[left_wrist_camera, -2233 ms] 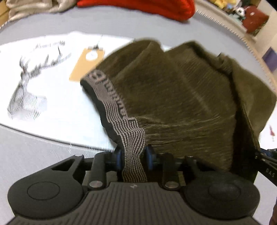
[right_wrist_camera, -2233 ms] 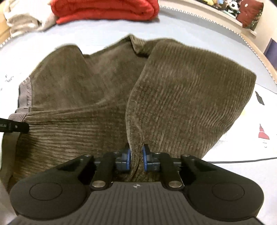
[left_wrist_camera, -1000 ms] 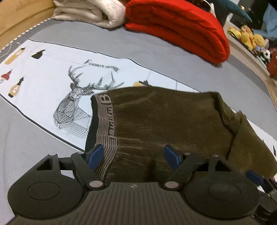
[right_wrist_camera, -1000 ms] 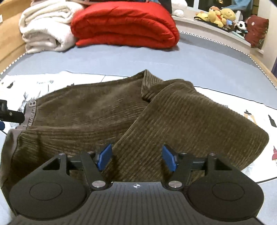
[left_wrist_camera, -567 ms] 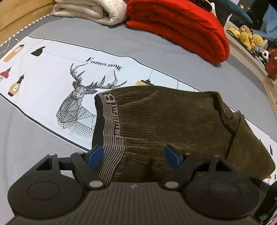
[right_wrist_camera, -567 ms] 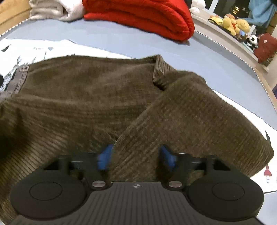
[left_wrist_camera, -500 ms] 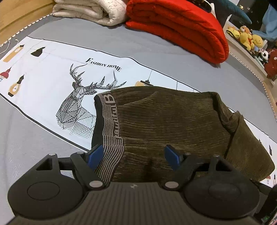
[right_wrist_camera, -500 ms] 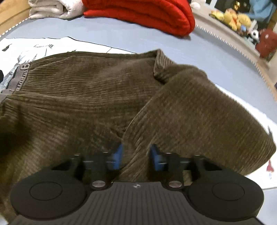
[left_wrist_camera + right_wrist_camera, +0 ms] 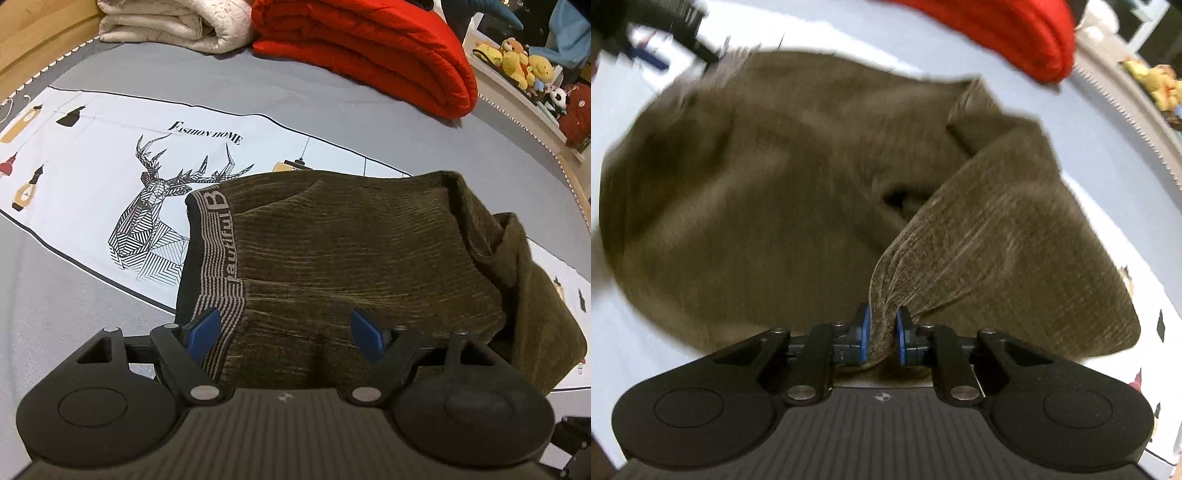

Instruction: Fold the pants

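The olive-brown corduroy pants (image 9: 351, 251) lie folded on a white printed cloth (image 9: 92, 155), their striped grey waistband (image 9: 218, 251) on the left side. My left gripper (image 9: 288, 328) is open and empty, its blue pads either side of the near edge by the waistband. In the right wrist view my right gripper (image 9: 881, 332) is shut on a bunched edge of the pants (image 9: 960, 229), pulling the fabric up into a ridge. That view is blurred by motion.
A folded red blanket (image 9: 369, 51) and a folded cream blanket (image 9: 177, 26) lie at the far edge of the grey bed surface (image 9: 332, 110). Stuffed toys (image 9: 517, 62) sit on a shelf at the far right.
Both grippers let go of the pants and opened. The right gripper then closed again on the pants' near edge and is moving with it. The left gripper stays open and still.
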Motion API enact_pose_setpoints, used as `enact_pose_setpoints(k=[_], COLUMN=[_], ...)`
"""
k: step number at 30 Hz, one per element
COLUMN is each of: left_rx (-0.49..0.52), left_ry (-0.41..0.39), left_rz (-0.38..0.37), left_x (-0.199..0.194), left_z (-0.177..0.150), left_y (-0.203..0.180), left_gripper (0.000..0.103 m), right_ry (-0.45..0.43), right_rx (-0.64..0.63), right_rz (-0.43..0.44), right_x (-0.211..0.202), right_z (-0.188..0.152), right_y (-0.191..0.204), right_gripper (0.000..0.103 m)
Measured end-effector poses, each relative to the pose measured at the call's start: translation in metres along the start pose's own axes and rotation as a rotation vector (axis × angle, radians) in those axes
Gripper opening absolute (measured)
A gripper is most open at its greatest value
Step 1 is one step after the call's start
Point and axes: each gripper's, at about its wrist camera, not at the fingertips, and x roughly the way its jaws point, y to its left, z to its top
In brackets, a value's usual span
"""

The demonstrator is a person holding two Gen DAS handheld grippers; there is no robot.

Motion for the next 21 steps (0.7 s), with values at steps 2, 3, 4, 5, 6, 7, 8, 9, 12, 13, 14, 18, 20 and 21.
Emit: enact_pose_setpoints(k=[2,3,4,5,6,7,8,9,12,13,14,18,20,21], left_rx=[0.01,0.013,0.016,0.016,0.015,0.014,0.014,0.017,0.023,0.024,0.026,0.046,0.045,0.041], left_ry=[0.001,0.002,0.004,0.007,0.009,0.012,0.012,0.012,0.019,0.022,0.024,0.028,0.031,0.034], left_rz=[0.011,0.018,0.023,0.026,0.03,0.032,0.032,0.033,0.031,0.025,0.018,-0.003,-0.006,-0.007], left_x=[0.004,0.005,0.007,0.009,0.011,0.013,0.015,0.016,0.019,0.019,0.019,0.018,0.019,0.019], left_z=[0.0,0.0,0.001,0.001,0.002,0.002,0.002,0.002,0.002,0.001,0.001,-0.001,-0.001,-0.001], left_y=[-0.003,-0.005,-0.006,-0.008,-0.009,-0.011,-0.013,-0.015,-0.023,-0.026,-0.029,-0.037,-0.038,-0.037], left_gripper=[0.082,0.082,0.082,0.082,0.082,0.082,0.082,0.082,0.082,0.082,0.082,0.084,0.084,0.084], right_ry=[0.035,0.038,0.028,0.007,-0.032,-0.081,-0.131,-0.171,-0.253,-0.262,-0.267,-0.259,-0.249,-0.245], right_rx=[-0.008,0.0,0.024,0.051,0.084,0.117,0.15,0.178,0.271,0.3,0.33,0.359,0.351,0.344], right_rz=[0.013,0.022,0.034,0.044,0.066,0.079,0.076,0.063,-0.035,-0.063,-0.092,-0.158,-0.167,-0.166], right_x=[0.004,0.004,0.002,-0.003,-0.011,-0.019,-0.025,-0.03,-0.035,-0.033,-0.03,-0.014,-0.008,-0.005], right_z=[-0.006,-0.007,-0.005,-0.003,0.0,0.004,0.008,0.012,0.023,0.025,0.028,0.034,0.04,0.04], right_y=[-0.005,-0.008,-0.013,-0.018,-0.025,-0.032,-0.039,-0.045,-0.057,-0.061,-0.063,-0.063,-0.057,-0.055], right_gripper=[0.016,0.018,0.022,0.025,0.038,0.052,0.057,0.062,0.068,0.069,0.071,0.071,0.071,0.071])
